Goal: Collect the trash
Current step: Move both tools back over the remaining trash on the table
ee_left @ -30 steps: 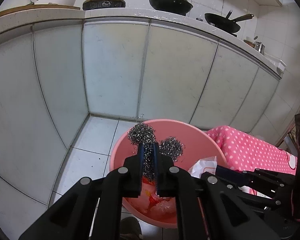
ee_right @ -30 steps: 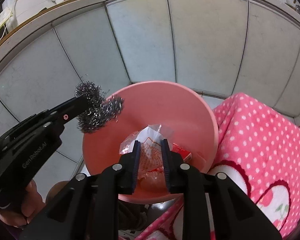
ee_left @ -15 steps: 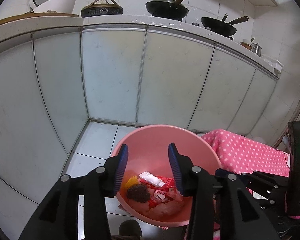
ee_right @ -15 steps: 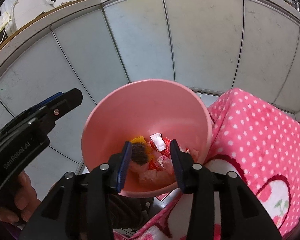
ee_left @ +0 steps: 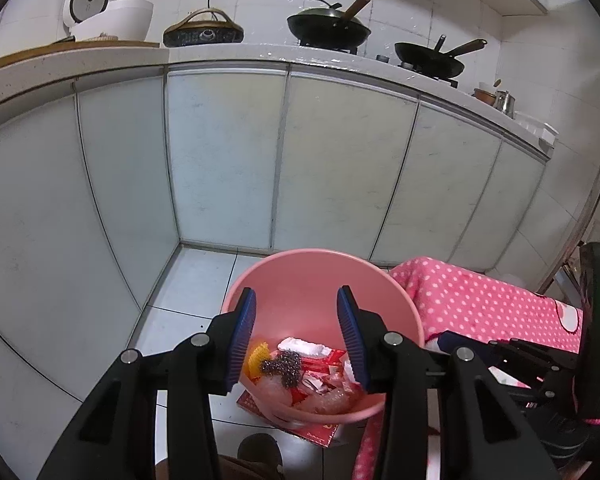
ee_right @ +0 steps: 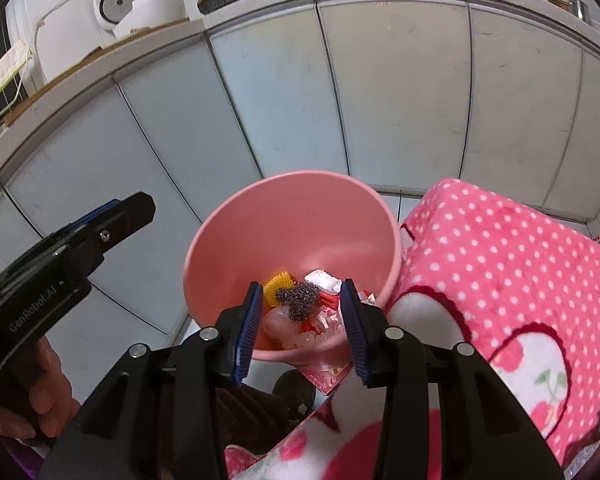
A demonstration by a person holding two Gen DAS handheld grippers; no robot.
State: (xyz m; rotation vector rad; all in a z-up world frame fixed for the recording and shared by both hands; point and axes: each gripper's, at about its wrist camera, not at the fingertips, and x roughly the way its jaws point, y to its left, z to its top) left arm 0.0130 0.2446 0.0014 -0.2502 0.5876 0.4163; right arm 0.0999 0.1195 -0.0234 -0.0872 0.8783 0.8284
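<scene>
**Scourer and bag now in the bin: both grippers empty**

Moved since a second ago: steel scourer (ee_left: 286, 368), then pinched in the left gripper (ee_left: 296, 340), now lies in the pink bin (ee_left: 320, 268); the plastic bag the right gripper (ee_right: 300, 320) was nipping is down among the trash too. Both grippers have lifted back from the bin.

- Left gripper: fingers spread, nothing between them, above the bin's near rim.
- Right gripper: fingers spread, empty, poised over the same opening. Both likely held there to let the drops fall clear inside.
- Scourer: on top of the heap, touching a yellow scrap (ee_right: 278, 282) and red wrappers (ee_left: 320, 364); a white wad (ee_left: 302, 346) just behind.
- Bin: stands on pale floor tiles (ee_left: 188, 280), on a red card (ee_left: 320, 430), just beside a pink dotted cloth (ee_right: 500, 264), probably set close for short reaches.
- Room: kitchen; grey-white cabinets (ee_left: 220, 160) under a counter (ee_left: 260, 58) with rice cooker (ee_left: 108, 16) and two woks (ee_left: 328, 30).
</scene>
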